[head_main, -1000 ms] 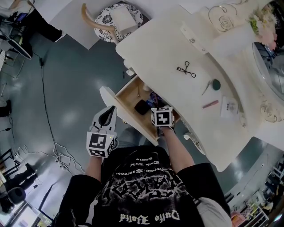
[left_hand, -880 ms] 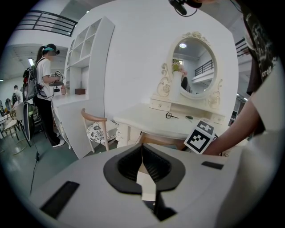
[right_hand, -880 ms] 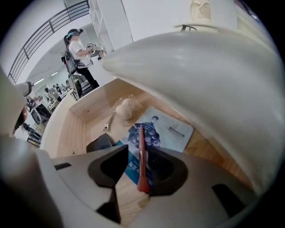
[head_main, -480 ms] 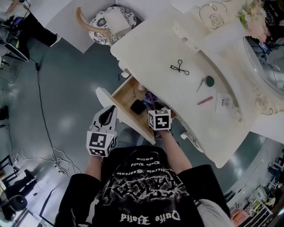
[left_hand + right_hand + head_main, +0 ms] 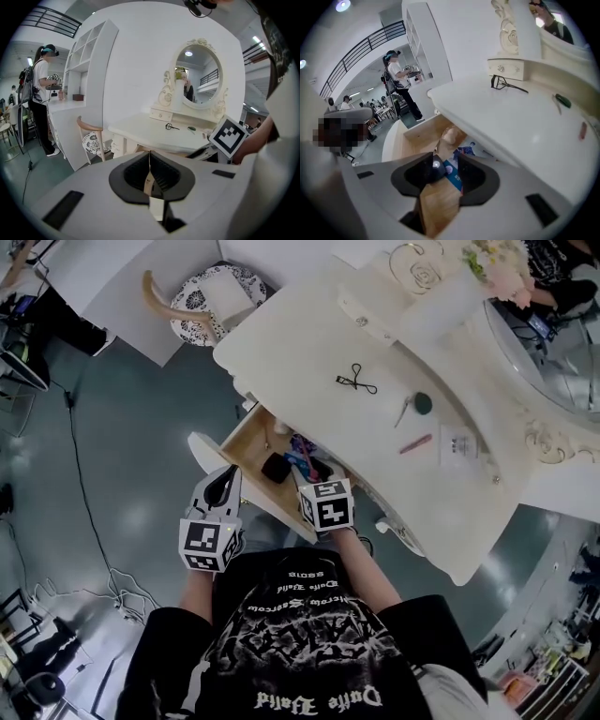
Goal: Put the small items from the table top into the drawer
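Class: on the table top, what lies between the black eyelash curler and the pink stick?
A small green-headed tool, shown in the head view.

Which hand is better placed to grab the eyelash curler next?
Probably the right gripper: jaws just opened and empty, at the drawer under the table top; the left gripper is shut, over the floor.

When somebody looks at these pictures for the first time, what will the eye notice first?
The open drawer under the white table, with a black thing and a blue packet inside. Just above it hangs the right gripper; its fingers have just been opening and hold nothing. On the table top a curler, a green thing and a pink stick lie apart.
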### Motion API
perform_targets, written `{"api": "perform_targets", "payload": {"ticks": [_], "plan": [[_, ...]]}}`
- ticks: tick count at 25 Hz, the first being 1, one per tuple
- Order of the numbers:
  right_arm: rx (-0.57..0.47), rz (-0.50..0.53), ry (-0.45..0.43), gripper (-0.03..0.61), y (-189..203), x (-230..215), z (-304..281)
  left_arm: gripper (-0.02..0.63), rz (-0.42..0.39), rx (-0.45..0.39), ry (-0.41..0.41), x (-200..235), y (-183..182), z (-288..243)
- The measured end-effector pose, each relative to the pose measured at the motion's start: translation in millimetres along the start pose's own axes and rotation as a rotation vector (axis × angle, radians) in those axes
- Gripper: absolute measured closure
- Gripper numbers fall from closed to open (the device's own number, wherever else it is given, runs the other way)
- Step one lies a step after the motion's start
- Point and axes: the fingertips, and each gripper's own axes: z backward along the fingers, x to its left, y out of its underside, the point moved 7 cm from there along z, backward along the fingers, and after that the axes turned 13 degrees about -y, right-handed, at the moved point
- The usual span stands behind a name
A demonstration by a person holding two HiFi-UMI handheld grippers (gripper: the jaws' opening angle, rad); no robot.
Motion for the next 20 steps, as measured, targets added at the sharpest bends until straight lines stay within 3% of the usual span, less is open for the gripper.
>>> {"api": "perform_targets", "payload": {"ticks": [14, 20], "plan": [[-0.163, 0.031, 0.028, 0.411, -12, 2, 76, 0.595, 0.026, -0.032, 0.087, -48, -12, -4], [-0.223, 0.051, 0.065, 0.428, -10, -4, 109, 0.597, -0.009, -0.057, 0.14, -74, -20, -6]]}}
